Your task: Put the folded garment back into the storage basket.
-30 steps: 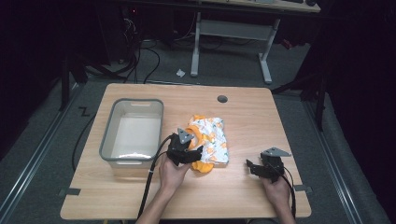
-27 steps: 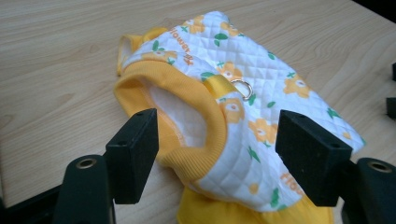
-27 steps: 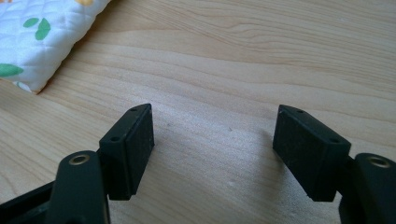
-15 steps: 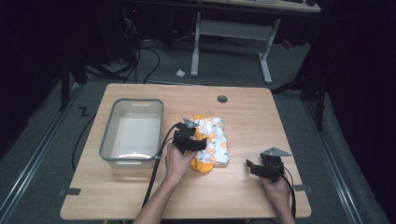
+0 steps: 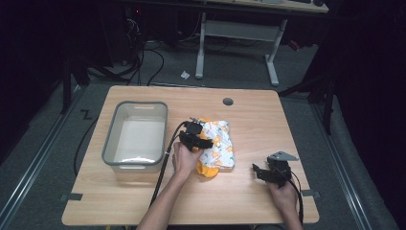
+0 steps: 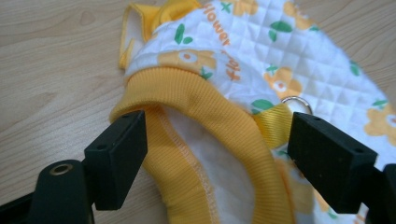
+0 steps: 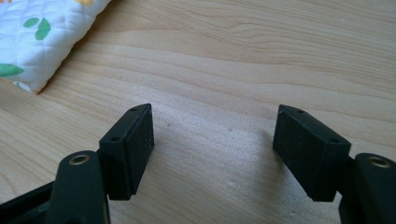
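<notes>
Reaching over the near left corner of the garment [image 5: 218, 146], the left tool [image 5: 195, 139] has just been spreading its jaws, and they now stand wide around the yellow ribbed cuff [image 6: 196, 100] without pressing on it; the left tool view shows the cuff lying loose between the 2 black jaws, with a yellow strap and a small metal ring [image 6: 295, 103] just beside the right jaw. Against the earlier high views, the left hand has slid from the gap between bin and garment to the right and farther, onto the cloth, so I judge that a grasp of the cuff is being set up and not yet made. The garment lies flat in the middle of the desk [image 5: 249, 120], just right of the grey bin [image 5: 136, 136], which looks empty. The left forearm comes in from the near edge, angled up and right, the hand curled over the tool with its cable trailing back. The right tool [image 5: 268, 172] rests low at the near right of the desk where it was, jaws spread over bare wood, well apart from the garment.
</notes>
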Action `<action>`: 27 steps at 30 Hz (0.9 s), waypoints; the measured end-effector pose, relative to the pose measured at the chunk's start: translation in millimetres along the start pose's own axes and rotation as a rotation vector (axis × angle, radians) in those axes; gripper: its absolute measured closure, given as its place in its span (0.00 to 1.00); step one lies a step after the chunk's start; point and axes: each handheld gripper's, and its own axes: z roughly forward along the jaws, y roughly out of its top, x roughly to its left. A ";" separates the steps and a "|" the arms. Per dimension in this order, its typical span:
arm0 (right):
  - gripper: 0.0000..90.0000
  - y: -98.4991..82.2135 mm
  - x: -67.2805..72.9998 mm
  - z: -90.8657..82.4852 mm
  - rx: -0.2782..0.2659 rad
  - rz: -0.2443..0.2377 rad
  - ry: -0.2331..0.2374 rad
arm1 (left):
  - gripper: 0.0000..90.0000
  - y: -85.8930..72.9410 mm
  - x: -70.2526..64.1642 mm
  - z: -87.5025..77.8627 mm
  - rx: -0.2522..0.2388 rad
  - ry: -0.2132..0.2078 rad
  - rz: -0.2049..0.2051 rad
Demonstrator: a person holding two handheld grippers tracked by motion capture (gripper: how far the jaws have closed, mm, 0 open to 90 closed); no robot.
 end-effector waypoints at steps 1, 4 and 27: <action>0.33 0.0 0.0 0.0 0.000 0.000 0.000 | 0.23 0.0 0.0 0.0 0.000 0.000 0.000; 0.33 0.0 0.0 0.0 0.000 0.000 0.000 | 0.23 -0.2 2.6 4.9 0.024 0.011 -0.011; 0.33 0.0 0.1 0.1 0.000 0.000 0.000 | 0.74 -3.1 -5.4 14.1 0.076 -0.038 0.060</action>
